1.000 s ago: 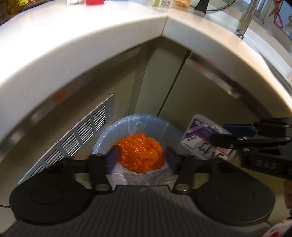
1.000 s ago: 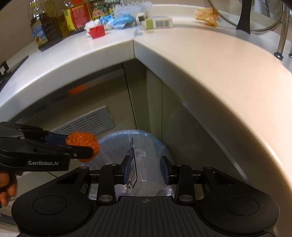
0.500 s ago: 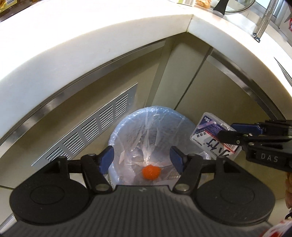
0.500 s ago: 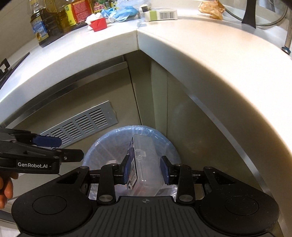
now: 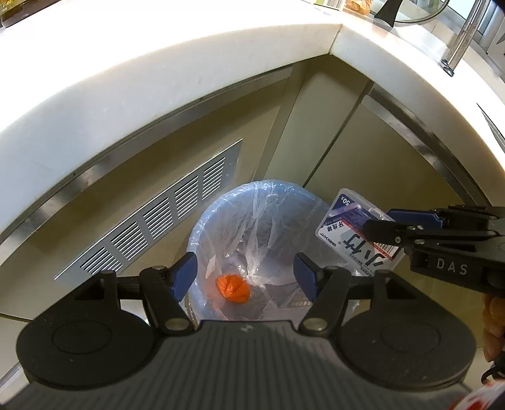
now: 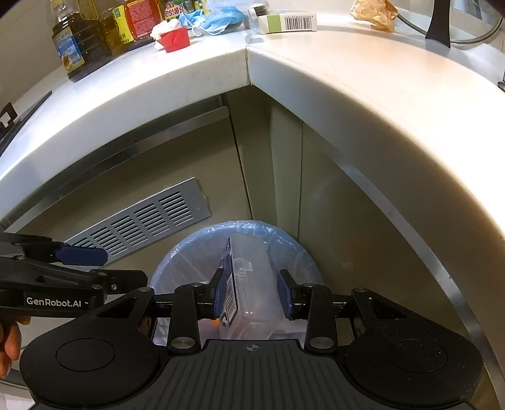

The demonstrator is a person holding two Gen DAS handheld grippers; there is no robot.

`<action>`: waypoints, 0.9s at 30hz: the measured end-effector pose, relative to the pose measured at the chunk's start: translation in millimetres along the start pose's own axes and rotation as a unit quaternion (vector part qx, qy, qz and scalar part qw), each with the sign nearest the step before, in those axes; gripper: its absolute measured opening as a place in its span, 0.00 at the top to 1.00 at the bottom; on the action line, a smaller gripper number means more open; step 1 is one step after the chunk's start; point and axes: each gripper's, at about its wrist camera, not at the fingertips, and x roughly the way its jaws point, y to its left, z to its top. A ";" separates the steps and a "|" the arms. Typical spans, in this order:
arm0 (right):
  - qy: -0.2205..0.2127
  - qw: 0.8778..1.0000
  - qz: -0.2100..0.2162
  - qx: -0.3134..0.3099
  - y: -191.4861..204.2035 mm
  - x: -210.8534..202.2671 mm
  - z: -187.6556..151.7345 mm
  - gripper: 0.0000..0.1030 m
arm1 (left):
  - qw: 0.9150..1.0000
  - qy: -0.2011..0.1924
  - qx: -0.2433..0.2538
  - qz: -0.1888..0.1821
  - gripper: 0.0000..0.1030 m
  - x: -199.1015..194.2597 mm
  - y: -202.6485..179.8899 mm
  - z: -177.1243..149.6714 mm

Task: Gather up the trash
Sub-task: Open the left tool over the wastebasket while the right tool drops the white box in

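A bin lined with a clear blue bag [image 5: 262,202] [image 6: 195,249] stands on the floor under the counter corner. An orange crumpled wad [image 5: 233,288] lies at the bottom of the bag. My left gripper [image 5: 244,276] is open and empty, held above the bin; it also shows in the right wrist view [image 6: 104,268]. My right gripper [image 6: 251,298] is shut on a clear plastic box with a printed label [image 6: 249,284] and holds it over the bin's right rim. The box [image 5: 350,233] and the right gripper [image 5: 383,228] show in the left wrist view.
The white counter [image 6: 347,82] overhangs the bin on two sides. On it lie a red paper scrap [image 6: 173,39], a blue mask [image 6: 217,19], a barcode box [image 6: 287,22], a brown wrapper [image 6: 375,12] and oil bottles [image 6: 72,47]. A metal vent grille [image 5: 151,220] is left of the bin.
My left gripper opened and let go of the orange wad, which fell to the bottom of the bag. My right gripper kept hold of the plastic box over the bin.
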 end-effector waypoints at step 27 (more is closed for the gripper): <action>0.010 0.999 0.002 0.031 5.2 27.4 3.6 0.46 | 1.000 0.002 -0.011 0.009 0.38 3.7 7.4 -1.2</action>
